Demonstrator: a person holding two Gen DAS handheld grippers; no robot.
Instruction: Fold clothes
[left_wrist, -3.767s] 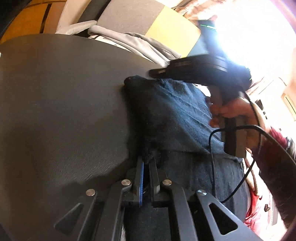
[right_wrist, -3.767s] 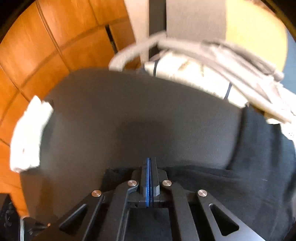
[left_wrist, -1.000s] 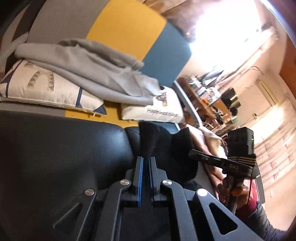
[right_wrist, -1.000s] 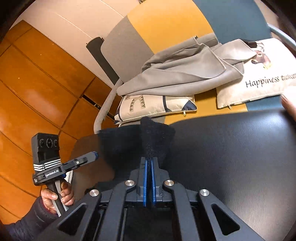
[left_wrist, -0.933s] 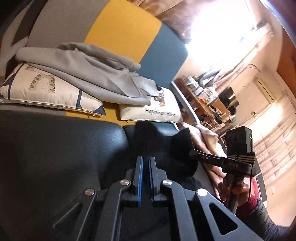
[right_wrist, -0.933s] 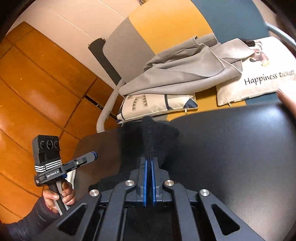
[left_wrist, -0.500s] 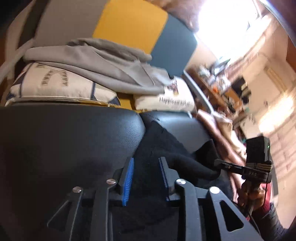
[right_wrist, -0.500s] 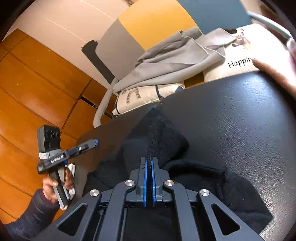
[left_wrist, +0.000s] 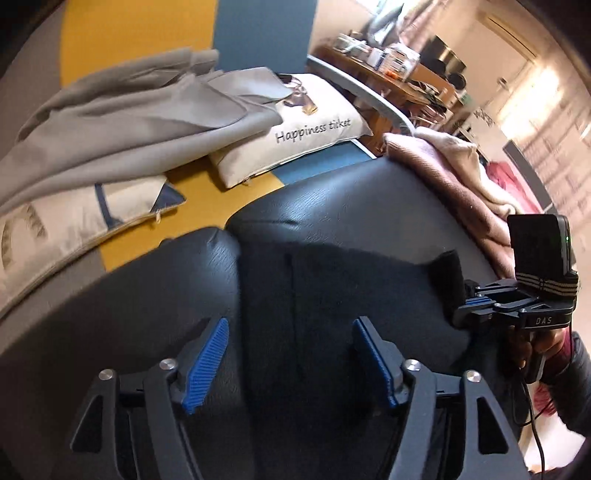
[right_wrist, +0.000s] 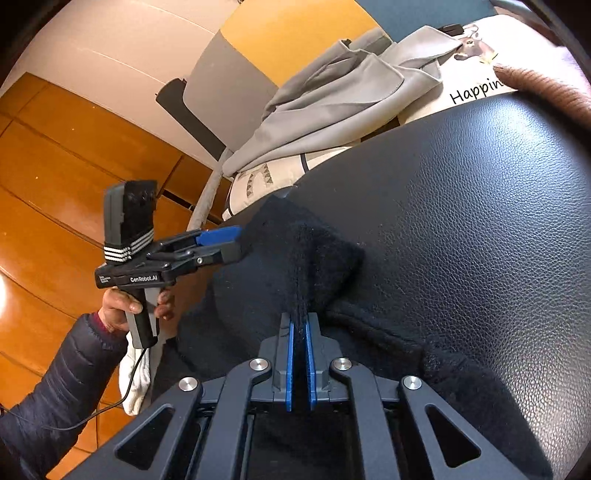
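Black two-finger left gripper (left_wrist: 290, 360): ribbed blue pads, silver screws. Black pistol-grip right gripper (right_wrist: 299, 363): same pads. "GenRobot.AI" lettering, striped strap, thin black cable, dark quilted sleeve (right_wrist: 62, 380).

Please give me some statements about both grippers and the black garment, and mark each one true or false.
1. The left gripper is open. True.
2. The right gripper is open and holds nothing. False: it is shut on a ridge of the black garment.
3. The black garment lies on a black leather-like surface. True.
4. The grey garment lies under the cushions. False: it is draped over them.
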